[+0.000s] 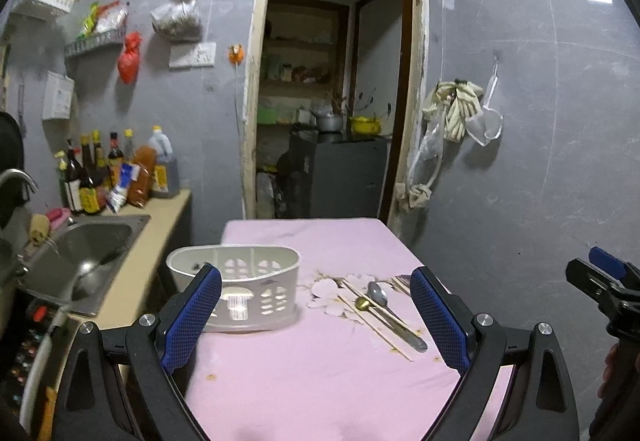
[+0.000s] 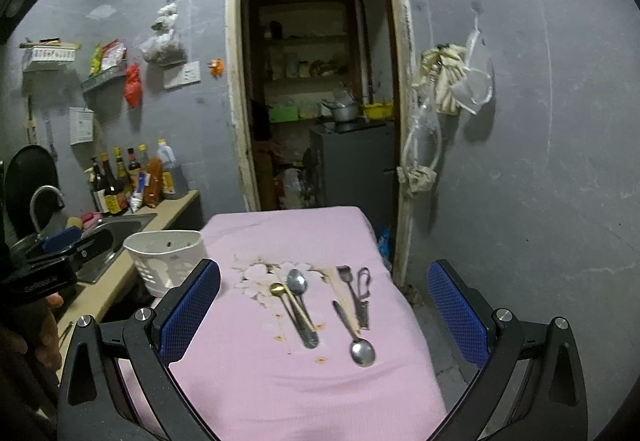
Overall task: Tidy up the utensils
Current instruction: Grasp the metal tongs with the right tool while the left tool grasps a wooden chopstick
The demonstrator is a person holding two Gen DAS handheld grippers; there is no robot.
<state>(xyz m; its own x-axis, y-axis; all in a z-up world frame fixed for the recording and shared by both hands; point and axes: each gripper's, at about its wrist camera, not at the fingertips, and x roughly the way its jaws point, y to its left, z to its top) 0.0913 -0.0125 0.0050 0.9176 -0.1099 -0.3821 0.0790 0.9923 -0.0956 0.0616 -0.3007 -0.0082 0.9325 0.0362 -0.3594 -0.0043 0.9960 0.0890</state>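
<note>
Hovering over the near end of the pink-clothed table (image 1: 280, 381), the left gripper (image 1: 316, 321) with blue-padded fingers (image 1: 192, 317) spread wide and grasping nothing. Sitting just beyond and partly behind the left-hand finger, a white perforated utensil holder (image 1: 240, 281), upright at the table's left edge, beside the steel sink (image 1: 88, 245). Lying ahead of the right-hand finger, nearer it than the holder: a silver spoon (image 1: 378, 295), a small gold spoon (image 1: 362, 304) and pale chopsticks (image 1: 376, 321), all flat on the cloth over a floral print, none touching the pads. Showing at the far right edge of the left wrist view, the right gripper (image 1: 604, 281), off the table's side.

Hanging over the same table from the right wrist view, the right gripper (image 2: 324, 317), its fingers (image 2: 456, 317) likewise released wide apart and carrying nothing. Lying between the two fingers and well apart from both, two groups of cutlery. Nearer the left-hand finger: the silver spoon (image 2: 298, 283) with bowl pointing away, the gold spoon (image 2: 276, 289) just beside it, handles crossing. Nearer the right-hand finger: a second silver spoon (image 2: 362, 351) with bowl toward the camera, a fork (image 2: 344, 275), the chopsticks (image 2: 340, 293) and a dark metal tool (image 2: 363, 297) too blurred to identify. Standing beyond the left-hand finger, the utensil holder (image 2: 168, 257). Entering at far left, the left gripper (image 2: 60, 253), jaw state unclear from this angle.
</note>
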